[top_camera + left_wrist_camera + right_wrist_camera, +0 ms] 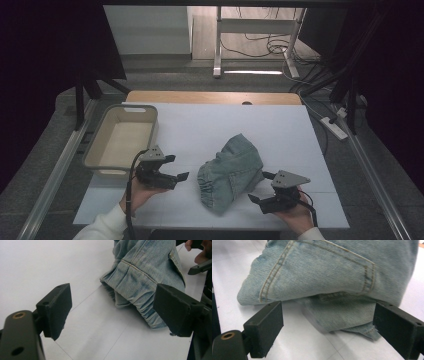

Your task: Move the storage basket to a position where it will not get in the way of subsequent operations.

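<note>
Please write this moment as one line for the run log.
left gripper: open, beside jeans | right gripper: open, facing jeans | jeans: crumpled on table | basket: left

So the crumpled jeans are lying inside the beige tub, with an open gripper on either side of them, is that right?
Not quite. The jeans lie on the white table, not in the beige tub, which stands apart at the table's left edge with nothing seen in it. The high view shows this. The rest holds: the left gripper and right gripper sit open on either side.
</note>
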Available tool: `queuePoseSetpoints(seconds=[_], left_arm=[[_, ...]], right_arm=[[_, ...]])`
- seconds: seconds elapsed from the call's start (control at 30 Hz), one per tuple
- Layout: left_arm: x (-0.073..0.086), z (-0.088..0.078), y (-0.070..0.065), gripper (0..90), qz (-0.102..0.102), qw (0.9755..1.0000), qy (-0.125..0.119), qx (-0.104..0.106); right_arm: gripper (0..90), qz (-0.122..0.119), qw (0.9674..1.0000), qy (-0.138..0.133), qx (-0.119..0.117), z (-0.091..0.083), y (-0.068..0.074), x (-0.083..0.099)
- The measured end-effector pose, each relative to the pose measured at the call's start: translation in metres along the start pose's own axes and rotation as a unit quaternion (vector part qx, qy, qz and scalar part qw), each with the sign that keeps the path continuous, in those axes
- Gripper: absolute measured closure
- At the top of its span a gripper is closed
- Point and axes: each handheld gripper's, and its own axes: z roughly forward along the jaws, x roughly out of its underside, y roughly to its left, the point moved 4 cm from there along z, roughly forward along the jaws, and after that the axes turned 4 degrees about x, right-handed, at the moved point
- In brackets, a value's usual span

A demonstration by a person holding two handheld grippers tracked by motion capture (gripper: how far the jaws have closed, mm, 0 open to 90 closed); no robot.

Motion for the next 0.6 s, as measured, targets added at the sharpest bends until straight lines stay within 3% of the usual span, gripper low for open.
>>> queuePoseSetpoints(seconds=[0.3, 0.6], left_arm=[[0.002, -0.001, 0.002, 16.7, -0.003, 1.0, 0.002, -0.004], [0.003, 0.0, 0.002, 16.7, -0.003, 1.0, 0.004, -0.005]], right_arm=[[9.5, -0.006, 0.9999, -0.003, -0.009, 0.004, 0.006, -0.003], [9.5, -0.02, 0.9995, -0.002, -0.025, 0.009, 0.02, -0.008]])
